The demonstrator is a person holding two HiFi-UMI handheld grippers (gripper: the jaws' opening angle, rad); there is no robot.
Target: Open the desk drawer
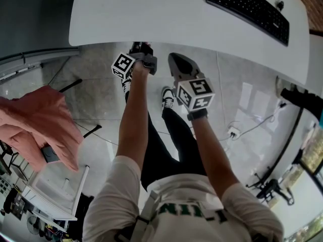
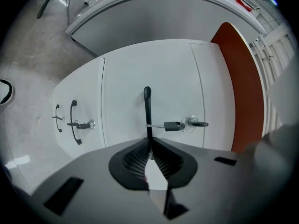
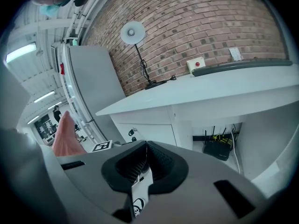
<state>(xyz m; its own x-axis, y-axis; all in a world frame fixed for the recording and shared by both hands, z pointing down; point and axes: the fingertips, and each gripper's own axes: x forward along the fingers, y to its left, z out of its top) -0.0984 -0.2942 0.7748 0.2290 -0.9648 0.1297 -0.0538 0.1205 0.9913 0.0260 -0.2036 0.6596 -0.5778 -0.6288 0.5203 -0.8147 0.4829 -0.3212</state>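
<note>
**Drawer Handle Gripped**

Grips the slim black bar handle (image 2: 147,106) of the white flat drawer front (image 2: 126,78), under the white bench (image 1: 166,14) edge, with the left gripper (image 2: 150,143) jaws clenched on its near end. Shows a black-headed key (image 2: 174,125) in the lock (image 2: 191,123) just beside. Holds the right gripper (image 3: 144,149) apart in the air, jaws clenched on nothing.
</note>
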